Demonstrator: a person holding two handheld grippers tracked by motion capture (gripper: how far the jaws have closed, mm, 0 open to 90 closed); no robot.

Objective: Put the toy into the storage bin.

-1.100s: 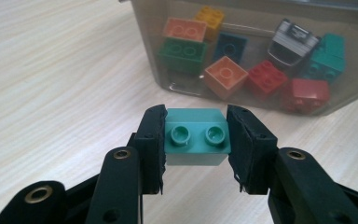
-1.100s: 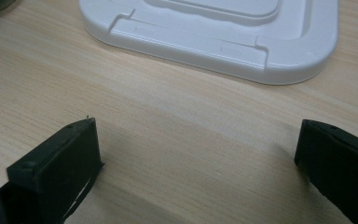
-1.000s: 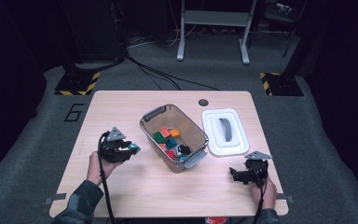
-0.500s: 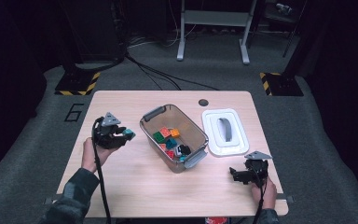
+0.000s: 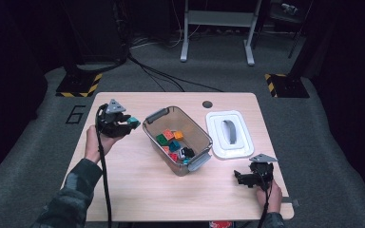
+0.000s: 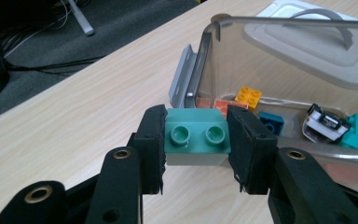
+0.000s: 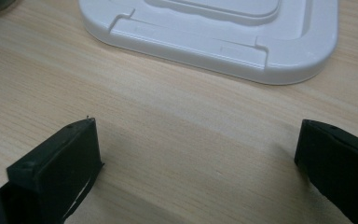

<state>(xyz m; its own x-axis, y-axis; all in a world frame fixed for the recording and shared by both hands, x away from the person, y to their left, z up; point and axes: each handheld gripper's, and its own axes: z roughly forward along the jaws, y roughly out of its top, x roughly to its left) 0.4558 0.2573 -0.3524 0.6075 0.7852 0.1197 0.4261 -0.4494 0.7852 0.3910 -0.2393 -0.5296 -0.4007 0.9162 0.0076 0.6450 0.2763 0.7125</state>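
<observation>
Fingers (image 6: 154, 144) of the left gripper (image 6: 196, 140) clamp a teal brick (image 6: 196, 135) beside the clear bin (image 5: 195, 137); right gripper (image 7: 196, 163) fingers apart over the bench (image 7: 168, 116).

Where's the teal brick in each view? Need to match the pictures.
High view: teal brick at left of centre, in the left hand-held gripper, just left of the clear bin.
Left gripper view: lower centre, clamped between the two black jaws, studs facing the camera.
Right gripper view: not in it.
Shared landmark: white lid.
</observation>
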